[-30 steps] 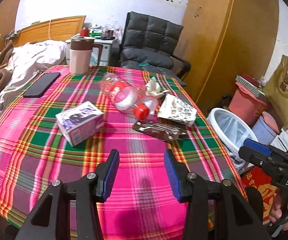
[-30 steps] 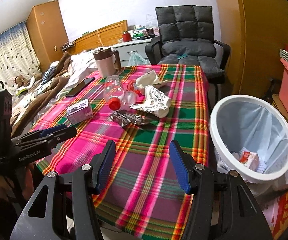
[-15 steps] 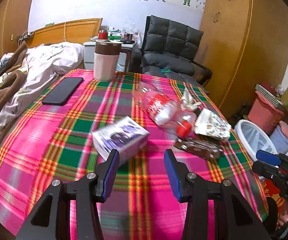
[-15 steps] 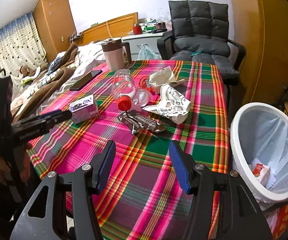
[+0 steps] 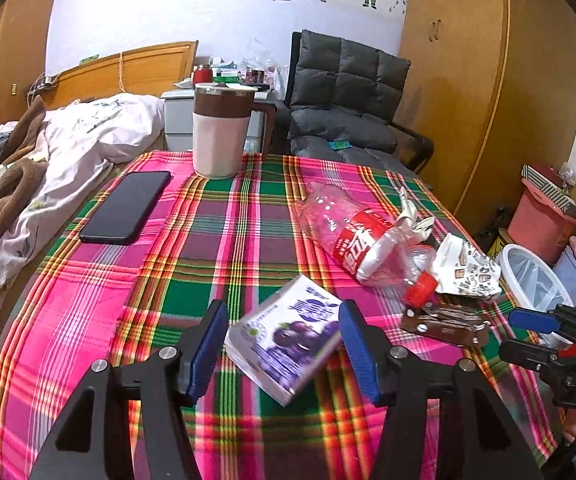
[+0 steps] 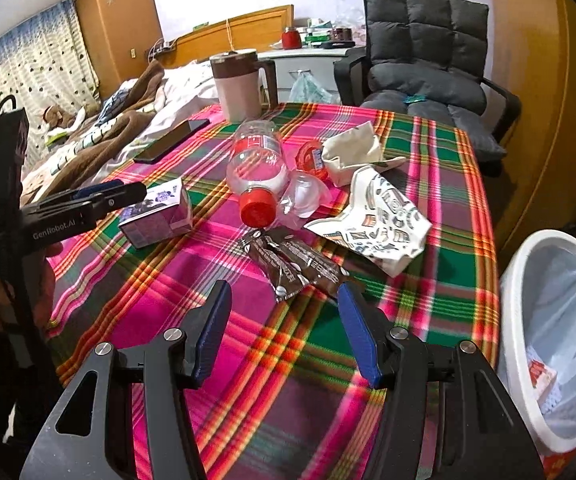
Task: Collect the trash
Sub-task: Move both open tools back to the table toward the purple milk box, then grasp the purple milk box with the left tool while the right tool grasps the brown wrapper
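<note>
A purple carton (image 5: 288,340) lies on the plaid table, between the blue pads of my open left gripper (image 5: 284,346); the pads stand apart from its sides. It also shows in the right wrist view (image 6: 158,216), with the left gripper (image 6: 108,196) over it. A clear bottle with red cap (image 6: 258,176), brown wrappers (image 6: 296,264), a printed paper bag (image 6: 384,220) and a crumpled cream bag (image 6: 352,152) lie mid-table. My right gripper (image 6: 284,332) is open and empty, just short of the wrappers.
A white lined bin (image 6: 556,332) stands on the floor right of the table, with a small carton inside. A black phone (image 5: 126,208) and a pink lidded jug (image 5: 220,132) sit at the table's far side. A grey chair (image 6: 428,68) stands behind.
My left gripper has moved forward and left over the table until the purple carton lies between its pads. My right gripper has moved in toward the brown wrappers.
</note>
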### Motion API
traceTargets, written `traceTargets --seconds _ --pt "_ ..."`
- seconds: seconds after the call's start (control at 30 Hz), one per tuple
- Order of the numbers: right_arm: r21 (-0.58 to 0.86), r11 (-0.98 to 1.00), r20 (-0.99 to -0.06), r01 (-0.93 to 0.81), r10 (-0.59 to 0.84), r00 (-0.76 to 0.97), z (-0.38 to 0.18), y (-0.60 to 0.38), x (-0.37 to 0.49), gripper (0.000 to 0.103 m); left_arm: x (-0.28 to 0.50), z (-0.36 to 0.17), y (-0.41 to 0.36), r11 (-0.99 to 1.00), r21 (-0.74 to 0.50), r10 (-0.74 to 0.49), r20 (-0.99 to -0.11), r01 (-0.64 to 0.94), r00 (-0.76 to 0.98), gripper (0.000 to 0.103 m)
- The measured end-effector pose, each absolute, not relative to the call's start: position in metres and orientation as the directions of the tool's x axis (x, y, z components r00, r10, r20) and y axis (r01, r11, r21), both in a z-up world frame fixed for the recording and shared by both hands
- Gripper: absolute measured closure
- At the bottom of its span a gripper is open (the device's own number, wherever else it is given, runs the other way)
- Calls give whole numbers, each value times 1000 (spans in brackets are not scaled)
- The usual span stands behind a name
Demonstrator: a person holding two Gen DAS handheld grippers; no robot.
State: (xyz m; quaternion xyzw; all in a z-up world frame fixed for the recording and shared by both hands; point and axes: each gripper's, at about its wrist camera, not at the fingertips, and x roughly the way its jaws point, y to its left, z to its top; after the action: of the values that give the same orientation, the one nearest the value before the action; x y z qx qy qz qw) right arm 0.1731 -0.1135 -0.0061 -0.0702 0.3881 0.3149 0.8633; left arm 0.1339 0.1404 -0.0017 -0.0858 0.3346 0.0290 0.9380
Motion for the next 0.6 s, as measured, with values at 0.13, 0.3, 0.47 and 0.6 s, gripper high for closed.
traceTargets --seconds 0.13,0.3,0.47,0.6 --pt "125 789 -726 -602 486 486 -12 -107 184 46 149 -14 149 981 -183 -69 -660 -71 748 39" --pt "129 783 -751 -608 477 456 -21 -103 190 54 151 -19 151 973 -229 -135 -661 -26 738 38" --pt "134 766 -762 -629 485 428 -26 -101 185 67 141 -18 140 972 -233 -190 -660 42 727 38" --pt "142 762 -763 -632 491 420 -26 -101 183 74 134 -17 129 977 -205 -178 -666 52 725 38"
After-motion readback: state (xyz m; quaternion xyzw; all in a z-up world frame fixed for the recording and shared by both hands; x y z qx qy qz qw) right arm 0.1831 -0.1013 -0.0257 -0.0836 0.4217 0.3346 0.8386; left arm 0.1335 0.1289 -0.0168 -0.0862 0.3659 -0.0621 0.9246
